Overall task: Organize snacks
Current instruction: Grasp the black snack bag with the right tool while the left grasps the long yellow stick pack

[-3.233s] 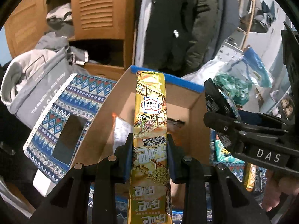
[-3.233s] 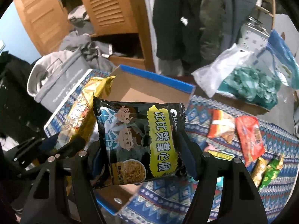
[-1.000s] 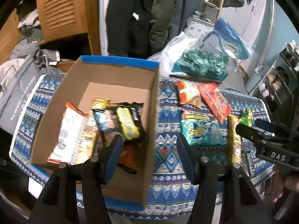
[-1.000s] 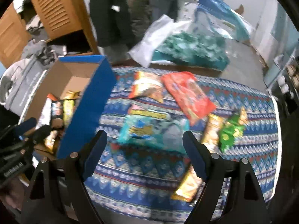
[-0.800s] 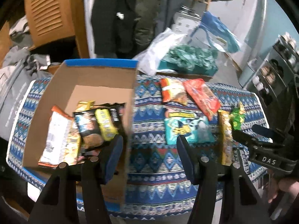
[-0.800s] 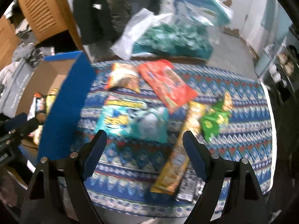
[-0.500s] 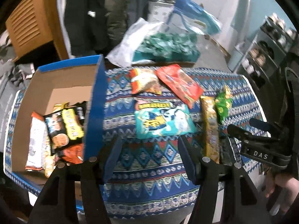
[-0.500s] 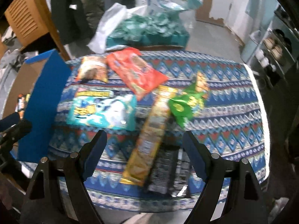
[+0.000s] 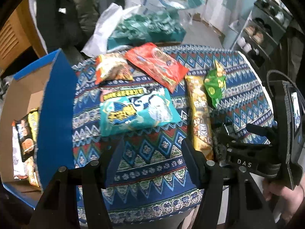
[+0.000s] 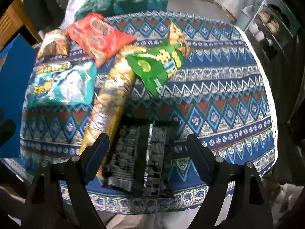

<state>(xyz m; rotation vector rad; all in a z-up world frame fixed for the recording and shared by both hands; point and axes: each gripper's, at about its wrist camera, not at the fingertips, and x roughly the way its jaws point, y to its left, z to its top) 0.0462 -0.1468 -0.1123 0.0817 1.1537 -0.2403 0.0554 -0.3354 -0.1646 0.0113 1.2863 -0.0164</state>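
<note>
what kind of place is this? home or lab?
Likely a lived-in home: coats hanging behind a cloth-covered table, a shoe rack on the right, and snack packets scattered beside a cardboard box.

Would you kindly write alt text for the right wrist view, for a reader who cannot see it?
The right claw hangs open and empty over a black snack packet on a patterned tablecloth. Beyond lie a long yellow packet, green, red and teal bags; a blue box wall stands at left.

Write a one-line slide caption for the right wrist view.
Open right gripper above a black snack packet, beside long yellow, green, teal and red packets on patterned tablecloth.
</note>
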